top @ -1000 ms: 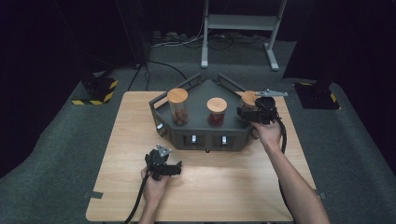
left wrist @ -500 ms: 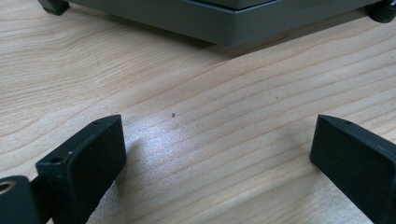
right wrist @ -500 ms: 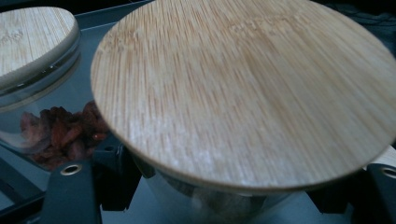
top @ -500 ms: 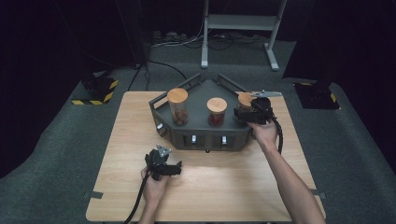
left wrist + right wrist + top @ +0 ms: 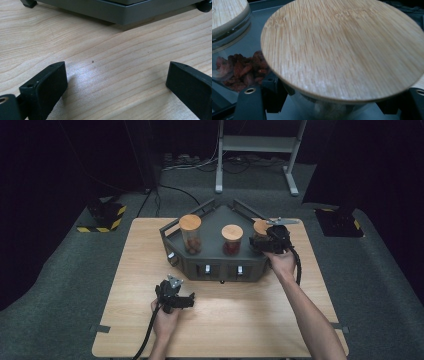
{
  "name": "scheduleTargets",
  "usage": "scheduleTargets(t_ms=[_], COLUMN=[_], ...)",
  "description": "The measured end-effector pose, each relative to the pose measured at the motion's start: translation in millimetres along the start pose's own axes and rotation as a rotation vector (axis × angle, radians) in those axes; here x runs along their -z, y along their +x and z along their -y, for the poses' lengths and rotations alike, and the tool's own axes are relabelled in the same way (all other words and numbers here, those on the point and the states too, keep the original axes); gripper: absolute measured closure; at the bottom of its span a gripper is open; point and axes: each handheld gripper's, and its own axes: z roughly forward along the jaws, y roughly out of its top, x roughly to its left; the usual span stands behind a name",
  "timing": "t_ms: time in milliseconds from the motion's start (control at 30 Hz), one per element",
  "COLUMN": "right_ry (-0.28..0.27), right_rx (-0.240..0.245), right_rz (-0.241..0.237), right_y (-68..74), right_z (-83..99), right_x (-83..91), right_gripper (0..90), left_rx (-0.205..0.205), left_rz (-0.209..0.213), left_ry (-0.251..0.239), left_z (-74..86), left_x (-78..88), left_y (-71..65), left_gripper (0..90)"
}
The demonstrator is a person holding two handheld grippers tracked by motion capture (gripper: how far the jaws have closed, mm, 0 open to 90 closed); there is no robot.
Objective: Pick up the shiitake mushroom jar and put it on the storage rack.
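Observation:
A dark grey tray point(image 5: 215, 260) on the wooden table carries three glass jars with bamboo lids. My right gripper point(image 5: 262, 243) is shut on the right jar point(image 5: 260, 227) at the tray's right corner. In the right gripper view its jaws flank the glass just under that lid point(image 5: 344, 47). The middle jar point(image 5: 232, 239) holds red dried fruit point(image 5: 239, 70), and the left jar point(image 5: 190, 232) is taller. My left gripper point(image 5: 175, 292) rests on the table in front of the tray. It is open, with bare wood between its fingers point(image 5: 47, 85).
The tray's base edge point(image 5: 120, 12) lies just ahead of the left gripper. The table point(image 5: 250, 320) stands on grey carpet. A metal stand point(image 5: 255, 150) is behind it, with yellow-black striped blocks point(image 5: 107, 215) to the left.
The right gripper and its jar have shifted very slightly left, toward the tray. The left gripper has kept still.

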Motion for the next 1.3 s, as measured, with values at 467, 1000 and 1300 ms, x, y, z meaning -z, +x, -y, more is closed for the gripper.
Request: scheduleTargets(t_ms=[467, 1000, 1300], right_ry=[0.009, -0.004, -0.015], right_rx=[0.015, 0.024, -0.001], right_rz=[0.008, 0.012, -0.005], right_y=[2.2, 2.8, 0.2], right_z=[1.3, 4.7, 7.0], right_x=[-3.7, -5.2, -6.2], right_gripper=[25.3, 25.2, 22.2], left_rx=[0.000, 0.000, 0.000], left_rz=[0.000, 0.000, 0.000], left_ry=[0.000, 0.000, 0.000], left_z=[0.0, 0.0, 0.0], left_x=[0.0, 0.0, 0.0], left_y=[0.0, 0.0, 0.0], left_gripper=[3.4, 3.4, 3.4])
